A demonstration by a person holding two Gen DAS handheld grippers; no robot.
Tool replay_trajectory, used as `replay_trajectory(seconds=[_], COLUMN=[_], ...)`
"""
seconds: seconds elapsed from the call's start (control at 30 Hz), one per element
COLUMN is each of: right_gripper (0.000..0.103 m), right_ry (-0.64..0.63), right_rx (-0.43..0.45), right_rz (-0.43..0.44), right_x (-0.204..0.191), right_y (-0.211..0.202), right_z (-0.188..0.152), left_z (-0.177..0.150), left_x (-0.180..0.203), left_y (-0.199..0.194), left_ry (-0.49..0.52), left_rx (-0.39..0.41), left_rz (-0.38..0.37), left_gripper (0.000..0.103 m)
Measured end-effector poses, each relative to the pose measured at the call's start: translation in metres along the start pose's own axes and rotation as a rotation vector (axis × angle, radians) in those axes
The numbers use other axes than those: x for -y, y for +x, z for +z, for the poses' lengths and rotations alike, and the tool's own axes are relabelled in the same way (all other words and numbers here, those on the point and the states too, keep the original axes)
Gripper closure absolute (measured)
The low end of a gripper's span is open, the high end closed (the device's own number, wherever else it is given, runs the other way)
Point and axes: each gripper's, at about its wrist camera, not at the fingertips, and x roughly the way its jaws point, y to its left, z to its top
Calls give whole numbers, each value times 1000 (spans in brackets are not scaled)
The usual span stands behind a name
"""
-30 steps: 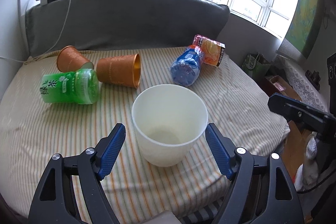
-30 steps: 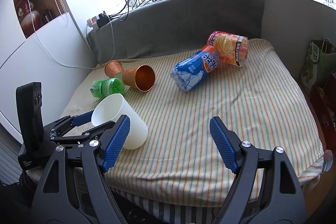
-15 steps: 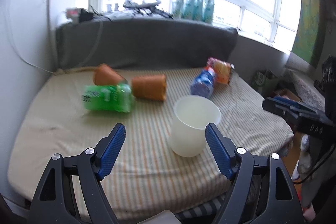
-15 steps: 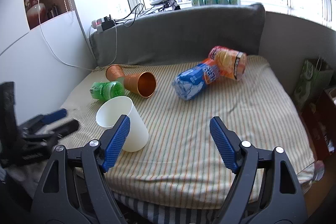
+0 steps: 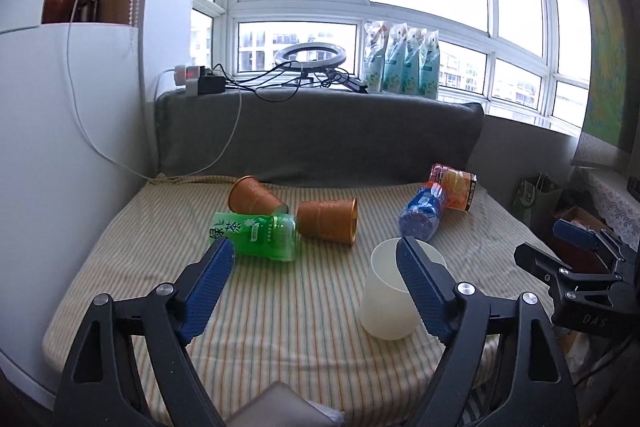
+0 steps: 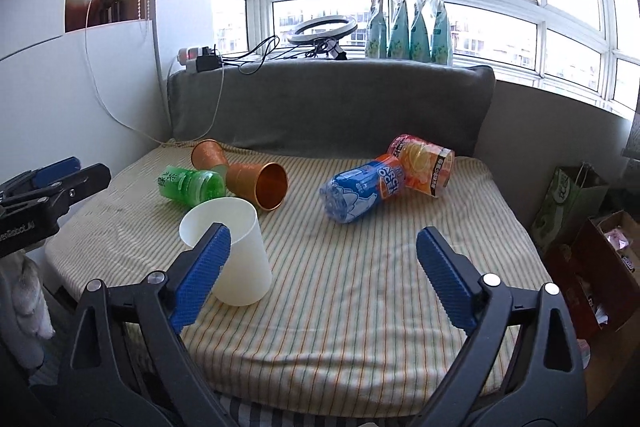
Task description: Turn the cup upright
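White cup [image 6: 230,253] upright on striped cushion [image 6: 360,287]; copper cup [image 6: 260,185] at its 12 o'clock; left gripper [image 5: 314,285] and right gripper [image 6: 322,269] released, empty.

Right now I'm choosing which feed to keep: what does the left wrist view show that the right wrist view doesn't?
Only the left wrist view shows the right claw from outside, at its right edge. Only the right wrist view shows the copper cup's shiny inside, the blue bottle's label, and the left claw. Both share the upright white cup, the green bottle, the second copper cup and the striped cushion.
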Motion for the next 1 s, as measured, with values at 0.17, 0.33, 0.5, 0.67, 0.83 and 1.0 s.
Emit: replay_trajectory(seconds=[0.17, 0.33, 0.5, 0.67, 0.83, 1.0], right_gripper=[7, 7, 7, 7, 7, 7], right_ry=[-4, -5, -9, -10, -13, -21], right_rx=[3, -5, -12, -14, -16, -22], right_rz=[-6, -2, 1, 4, 7, 12], right_x=[0, -1, -2, -2, -3, -5], right_y=[0, 2, 4, 6, 6, 8], right_z=[-1, -2, -2, -1, -2, -3], left_z=[0, 1, 1, 1, 0, 1], left_x=[2, 1, -1, -1, 0, 1], left_y=[0, 0, -1, -1, -1, -1], left_ry=[2, 1, -5, -3, 2, 9], left_rx=[-1, 2, 4, 4, 0, 3], left_rz=[0, -1, 6, 10, 9, 9], left_gripper=[20, 20, 20, 20, 20, 20])
